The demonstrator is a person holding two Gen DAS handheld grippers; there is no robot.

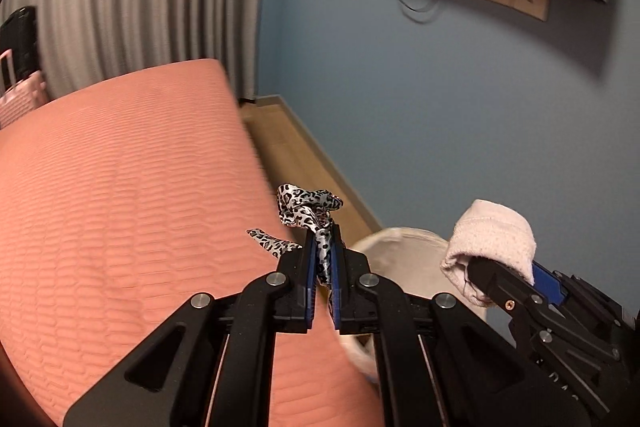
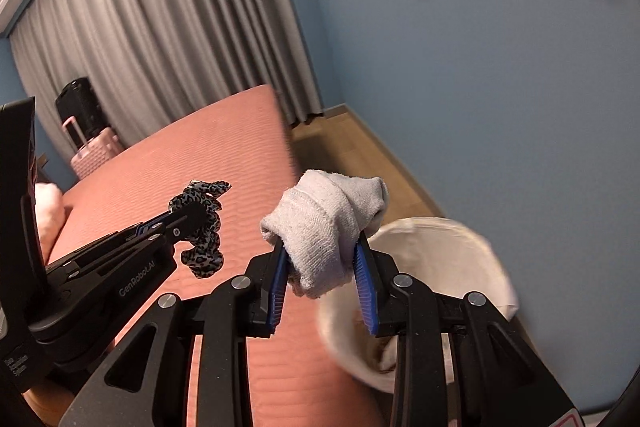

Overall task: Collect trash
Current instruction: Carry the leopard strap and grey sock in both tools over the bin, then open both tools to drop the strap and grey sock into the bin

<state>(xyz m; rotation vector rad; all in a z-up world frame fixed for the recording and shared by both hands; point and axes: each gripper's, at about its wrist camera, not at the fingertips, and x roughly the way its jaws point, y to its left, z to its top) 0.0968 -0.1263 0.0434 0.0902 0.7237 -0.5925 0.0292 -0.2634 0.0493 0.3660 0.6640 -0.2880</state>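
Pinching a leopard-print scrunchie (image 1: 310, 213), the left gripper (image 1: 323, 255) hangs above the pink bed (image 1: 120, 187); right gripper (image 2: 322, 255) clamps a balled grey sock (image 2: 324, 223) near the white bin (image 2: 440, 251).

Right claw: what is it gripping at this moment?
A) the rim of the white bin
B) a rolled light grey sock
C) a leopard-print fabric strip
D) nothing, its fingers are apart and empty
B: in the right wrist view the right claw is clamped on the rolled light grey sock, near the white bin; the leopard-print fabric strip sits in the left claw.
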